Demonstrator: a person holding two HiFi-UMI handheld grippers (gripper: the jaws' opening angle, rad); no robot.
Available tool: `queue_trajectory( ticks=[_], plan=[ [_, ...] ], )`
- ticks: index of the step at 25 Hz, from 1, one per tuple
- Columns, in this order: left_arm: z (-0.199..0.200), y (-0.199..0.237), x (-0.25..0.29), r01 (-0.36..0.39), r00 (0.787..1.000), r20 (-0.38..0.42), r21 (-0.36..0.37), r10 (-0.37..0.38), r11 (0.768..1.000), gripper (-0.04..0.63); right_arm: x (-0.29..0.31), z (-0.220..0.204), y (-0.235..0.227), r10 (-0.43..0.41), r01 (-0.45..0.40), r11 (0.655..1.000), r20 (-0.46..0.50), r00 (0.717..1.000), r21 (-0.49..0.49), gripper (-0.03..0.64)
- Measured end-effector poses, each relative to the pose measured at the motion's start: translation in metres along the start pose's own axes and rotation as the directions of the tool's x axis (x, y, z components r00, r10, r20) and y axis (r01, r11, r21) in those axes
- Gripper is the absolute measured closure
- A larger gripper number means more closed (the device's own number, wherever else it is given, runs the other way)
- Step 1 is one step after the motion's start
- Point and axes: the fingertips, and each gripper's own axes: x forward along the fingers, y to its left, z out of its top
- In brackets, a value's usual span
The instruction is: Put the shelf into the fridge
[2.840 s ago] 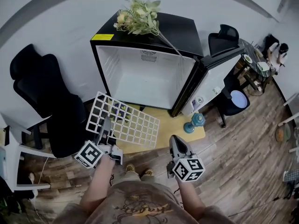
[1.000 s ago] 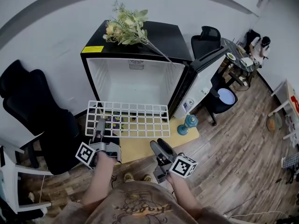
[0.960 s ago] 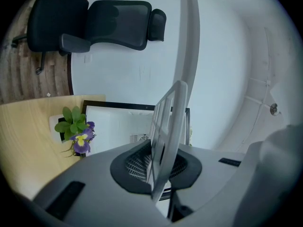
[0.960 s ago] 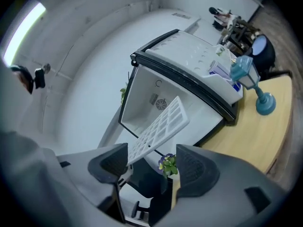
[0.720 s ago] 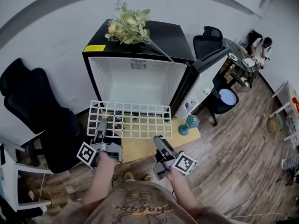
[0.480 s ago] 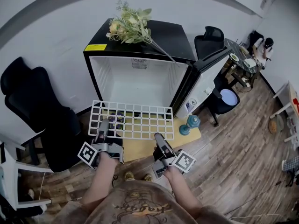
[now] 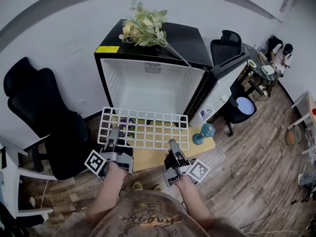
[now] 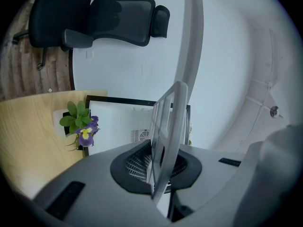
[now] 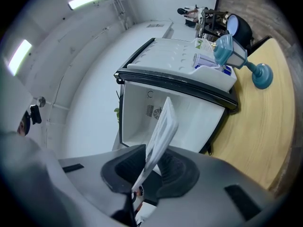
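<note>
Wooden floor (image 7: 247, 181) is seen all around, and a white wall (image 7: 59, 28) is seen behind. A small black fridge (image 7: 197, 38) is stood against that wall. Its door (image 7: 224, 80) is swung wide open to the right. The inside of the fridge is white, and a round vent (image 7: 152, 67) is seen on its back wall. Some small white and blue things (image 9: 208, 59) are kept in the door's pocket, but what they are cannot be told. A bunch of flowers (image 7: 145, 23) is laid on top of the fridge.

A yellow mat (image 7: 148, 158) is laid on the floor in front of the fridge. A blue thing shaped like a dumbbell (image 7: 203, 132) is stood on the mat, near the door. A little pot plant with purple flowers (image 7: 126, 125) is also set on the mat, and it is seen through the holes of the shelf.

The white shelf (image 7: 148, 129), made of many square holes, is held up in the air just in front of the open fridge, outside it. It is kept nearly flat.

Its near edge is pinched tight at the left side by the left gripper (image 7: 114, 132). The jaws of the right gripper (image 7: 173, 143) have just been closing, and the same edge is now squeezed between them at the right side.
</note>
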Motion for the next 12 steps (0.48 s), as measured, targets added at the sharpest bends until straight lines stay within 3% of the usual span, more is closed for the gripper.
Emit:
queue_trajectory(
  ticks=[6,10,12],
  plan=[
    [0.003,-0.001,0.002,0.001,0.999,-0.034,0.028,0.000,1.000,0.545,0.003,0.002,0.002,-0.014,0.013,0.999,0.031,0.999,0.041,0.558],
    [0.004,0.006,0.005,-0.058,0.994,-0.089,0.099,0.067,0.993,0.548,0.003,0.004,0.005,-0.028,0.023,0.996,0.063,0.998,0.088,0.565],
    [0.004,0.011,0.006,-0.082,0.989,-0.112,0.096,0.093,0.992,0.548,0.004,0.005,0.004,-0.044,0.036,0.994,0.075,0.996,0.106,0.568]
  ],
)
